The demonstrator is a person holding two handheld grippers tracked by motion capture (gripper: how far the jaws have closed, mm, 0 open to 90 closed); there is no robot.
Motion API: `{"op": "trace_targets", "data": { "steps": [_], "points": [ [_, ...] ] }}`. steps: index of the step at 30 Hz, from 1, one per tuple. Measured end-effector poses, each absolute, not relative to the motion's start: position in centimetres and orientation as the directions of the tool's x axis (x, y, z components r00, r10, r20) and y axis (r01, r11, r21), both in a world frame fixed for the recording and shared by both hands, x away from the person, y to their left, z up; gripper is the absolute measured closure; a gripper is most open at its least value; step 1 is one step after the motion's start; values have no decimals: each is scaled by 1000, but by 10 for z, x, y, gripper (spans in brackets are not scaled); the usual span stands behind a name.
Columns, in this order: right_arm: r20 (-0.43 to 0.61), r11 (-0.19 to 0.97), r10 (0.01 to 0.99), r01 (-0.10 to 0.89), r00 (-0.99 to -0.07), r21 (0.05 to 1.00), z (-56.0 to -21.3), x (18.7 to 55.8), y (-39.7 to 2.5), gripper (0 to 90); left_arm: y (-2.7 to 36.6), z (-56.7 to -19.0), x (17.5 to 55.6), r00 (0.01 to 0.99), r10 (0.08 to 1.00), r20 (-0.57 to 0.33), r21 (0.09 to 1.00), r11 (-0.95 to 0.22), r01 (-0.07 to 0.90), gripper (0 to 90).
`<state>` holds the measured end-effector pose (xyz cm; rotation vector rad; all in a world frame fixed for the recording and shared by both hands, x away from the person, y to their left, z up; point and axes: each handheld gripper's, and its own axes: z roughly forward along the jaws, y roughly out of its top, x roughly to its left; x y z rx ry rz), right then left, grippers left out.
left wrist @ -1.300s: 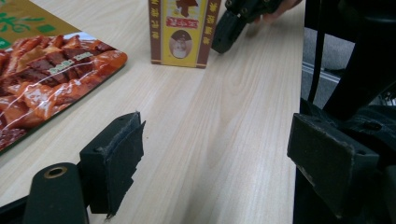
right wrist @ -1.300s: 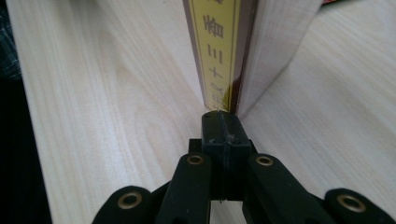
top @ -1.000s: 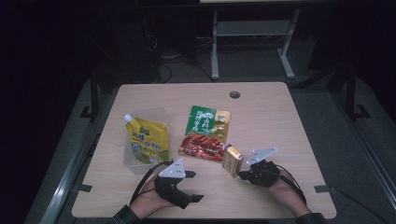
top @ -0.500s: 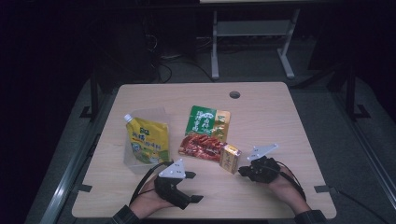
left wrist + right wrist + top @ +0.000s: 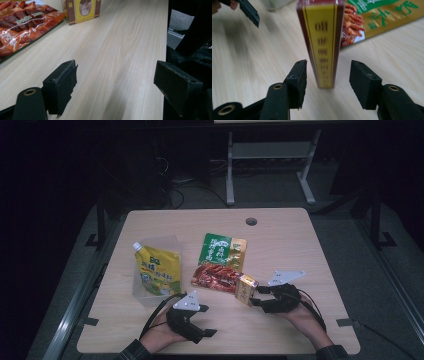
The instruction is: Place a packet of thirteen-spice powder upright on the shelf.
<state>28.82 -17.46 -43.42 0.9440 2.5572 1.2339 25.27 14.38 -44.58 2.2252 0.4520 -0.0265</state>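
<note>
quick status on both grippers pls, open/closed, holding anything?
Left gripper: open, holding nothing, above bare table.
Right gripper: open, jaws on either side of the small yellow box, not clamped on it.

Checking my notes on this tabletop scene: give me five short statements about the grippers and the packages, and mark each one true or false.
1. The right gripper is open, one jaw on each side of the small yellow box. True.
2. The left gripper is clamped on the red snack bag. False: its jaws are open over bare table.
3. The yellow box stands upright on the table. True.
4. The yellow spouted pouch lies right of the green and red bag. False: it lies left of it.
5. The box is lifted off the table. False: its base rests on the wood.
</note>
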Motion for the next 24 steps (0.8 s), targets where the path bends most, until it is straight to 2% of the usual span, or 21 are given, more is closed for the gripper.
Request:
{"op": "trace_targets", "data": {
  "steps": [6,12,24],
  "points": [
    [132,463,587,466,-798,754,-435,296,-167,481,144,-447,252,939,300,-168,735,-597,322,180],
    [118,467,590,458,-798,756,-434,296,-167,661,158,-445,255,926,340,-165,736,-583,345,179],
    [83,485,572,419,-816,768,-423,295,-168,673,177,-444,245,908,382,-169,745,-554,372,179]
  ]
}}
